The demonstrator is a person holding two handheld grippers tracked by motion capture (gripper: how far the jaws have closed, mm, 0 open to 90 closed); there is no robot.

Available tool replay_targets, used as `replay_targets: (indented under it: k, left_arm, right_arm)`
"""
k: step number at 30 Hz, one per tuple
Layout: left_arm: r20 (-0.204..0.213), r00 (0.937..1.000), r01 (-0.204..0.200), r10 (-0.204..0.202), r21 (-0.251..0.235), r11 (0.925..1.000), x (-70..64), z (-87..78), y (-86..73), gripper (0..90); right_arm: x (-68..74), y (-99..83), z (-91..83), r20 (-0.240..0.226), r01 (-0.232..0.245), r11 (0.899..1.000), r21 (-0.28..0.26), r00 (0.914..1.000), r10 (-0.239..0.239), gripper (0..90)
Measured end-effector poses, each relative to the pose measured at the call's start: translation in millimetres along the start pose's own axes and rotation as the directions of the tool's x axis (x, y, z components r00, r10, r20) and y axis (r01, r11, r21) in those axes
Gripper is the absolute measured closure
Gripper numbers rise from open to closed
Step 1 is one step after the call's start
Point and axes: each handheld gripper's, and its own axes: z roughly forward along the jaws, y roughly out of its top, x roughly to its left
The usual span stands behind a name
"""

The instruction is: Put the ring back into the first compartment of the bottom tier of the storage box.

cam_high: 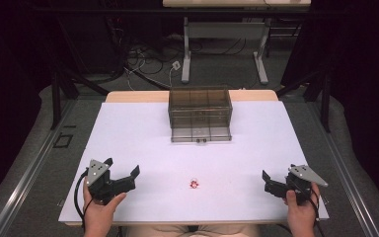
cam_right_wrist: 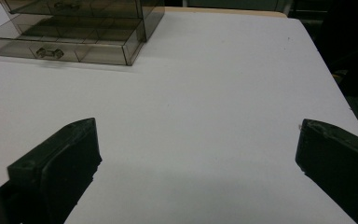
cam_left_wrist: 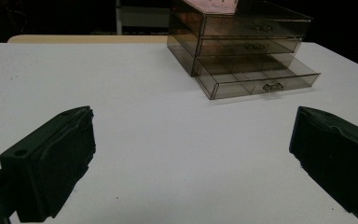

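The white rectangular surface (cam_high: 143, 133) carries a smoky translucent plastic drawer chest (cam_high: 200, 111) at its far middle, with the bottom drawer (cam_left_wrist: 261, 79) pulled out toward the person and, as far as the gripper views show, nothing in its divided compartments. The left gripper (cam_high: 123, 178) rests at the near left edge and the right gripper (cam_high: 271, 185) at the near right edge, each with its jaws spread wide and holding nothing. Between them, near the front middle of the surface and well apart from the chest, lies a small red and white object (cam_high: 194, 183); it is too tiny to say what it is, perhaps a bead or a charm, and no long axis can be made out. It lies inward of both grippers, to the right of the left jaws and to the left of the right jaws, roughly level with them. Judging from the high view, the two are almost equally near, the left perhaps a shade closer, and its jaws already point inward across the surface.
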Motion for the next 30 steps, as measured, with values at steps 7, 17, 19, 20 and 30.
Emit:
replay_targets:
  k: [7, 17, 19, 20, 30]
  left_arm:
    - [0.025, 0.9995, -0.02, 0.02, 0.004, 0.9998, -9.8, 4.5, 5.6, 0.3]
    - [0.072, 0.9969, -0.029, 0.029, -0.007, 0.9996, -21.5, 12.8, 12.8, 0.4]
    - [0.078, 0.9964, -0.033, 0.033, -0.006, 0.9994, -24.0, 14.4, 13.7, 0.4]
    - [0.078, 0.9963, -0.036, 0.036, -0.007, 0.9993, -25.2, 15.2, 14.2, 0.4]
    - [0.112, 0.9928, -0.042, 0.042, 0.001, 0.9991, -36.4, 22.1, 22.8, 0.5]
  right_arm:
    - [0.7, -0.9, 0.7, -0.005, 0.001, 1.0, 0.005, 1.0, -0.001, 0.0]
    - [0.9, -2.9, 1.9, -0.005, -0.006, 1.0, 0.011, 1.0, 0.006, 0.0]
    - [0.7, -3.0, 1.6, -0.002, -0.007, 1.0, 0.015, 1.0, 0.007, 0.0]
    - [0.9, -3.0, 1.4, -0.001, -0.012, 1.0, 0.017, 0.9999, 0.012, 0.0]
    - [-0.6, -4.1, 2.2, 0.002, -0.008, 1.0, 0.016, 1.0, 0.008, 0.0]
